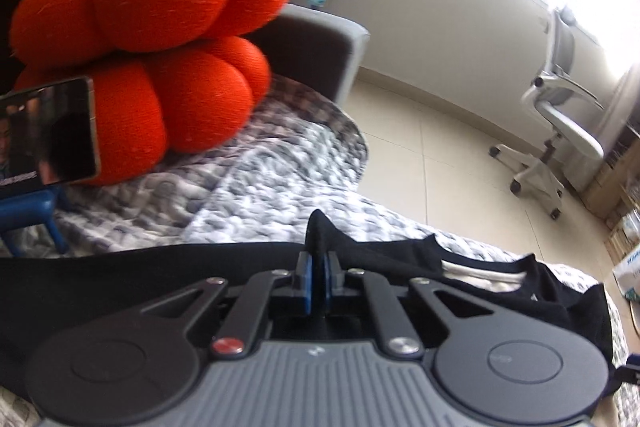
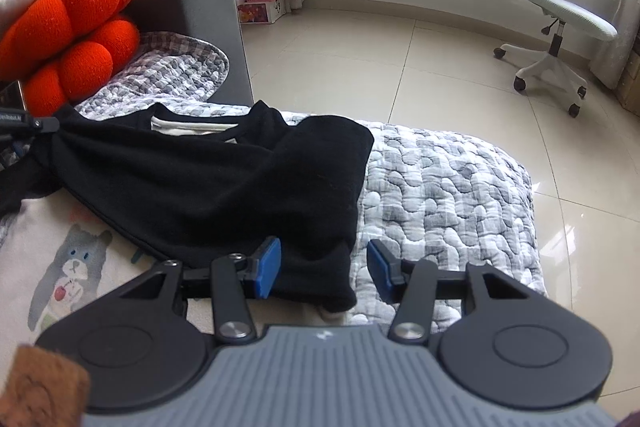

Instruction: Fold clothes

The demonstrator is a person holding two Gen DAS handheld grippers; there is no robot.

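A black shirt (image 2: 208, 179) lies spread on a grey-and-white quilt (image 2: 440, 187), its white-lined collar (image 2: 192, 126) at the far side. My left gripper (image 1: 318, 267) is shut on a fold of the black shirt (image 1: 120, 287), which pokes up between its blue pads; in the right wrist view that left gripper (image 2: 28, 125) holds the shirt's far left corner. My right gripper (image 2: 324, 267) is open over the shirt's near right edge. Black cloth lies between its blue fingertips (image 2: 268, 267) and the pads do not press on it.
A white garment with a cat print (image 2: 72, 259) lies under the black shirt. An orange pumpkin cushion (image 2: 72, 39) and a phone (image 1: 48, 135) sit at the left by the grey sofa arm (image 2: 208, 27). An office chair (image 2: 560, 7) stands on the tiled floor beyond.
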